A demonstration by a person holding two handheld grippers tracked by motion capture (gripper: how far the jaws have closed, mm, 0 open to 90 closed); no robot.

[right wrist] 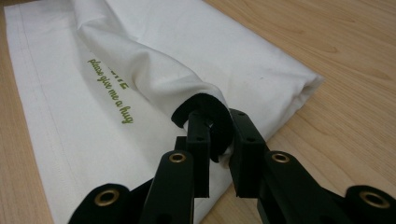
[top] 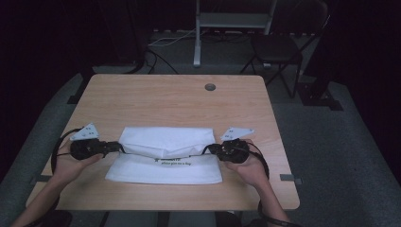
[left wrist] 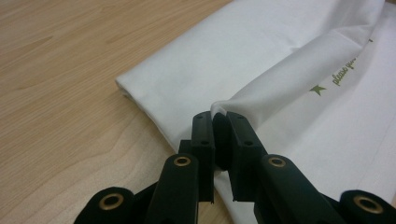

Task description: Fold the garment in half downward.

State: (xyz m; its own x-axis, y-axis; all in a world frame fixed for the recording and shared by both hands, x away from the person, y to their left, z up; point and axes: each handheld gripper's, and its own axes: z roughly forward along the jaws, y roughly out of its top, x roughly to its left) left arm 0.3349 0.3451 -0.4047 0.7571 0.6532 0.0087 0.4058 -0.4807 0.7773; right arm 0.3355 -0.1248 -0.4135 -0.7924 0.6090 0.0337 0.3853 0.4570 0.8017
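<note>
A white cloth bag [top: 163, 156] with green lettering lies flat on the wooden table [top: 165, 97], its upper part folded over toward me. My left gripper [top: 118, 147] is shut on the fold's left corner; in the left gripper view the white cloth [left wrist: 261, 70] is pinched between the jaws at my left gripper [left wrist: 219, 122]. My right gripper [top: 210, 149] is shut on the fold's right corner. In the right gripper view my right gripper [right wrist: 215, 130] clamps the cloth [right wrist: 154, 70] together with a black strap [right wrist: 210, 109]. Both corners are lifted slightly off the bag's lower layer.
A round cable hole [top: 210, 87] sits near the table's far edge. Behind the table stand a dark chair [top: 279, 47] and a metal stand [top: 231, 21]. Bare wood surrounds the bag on all sides.
</note>
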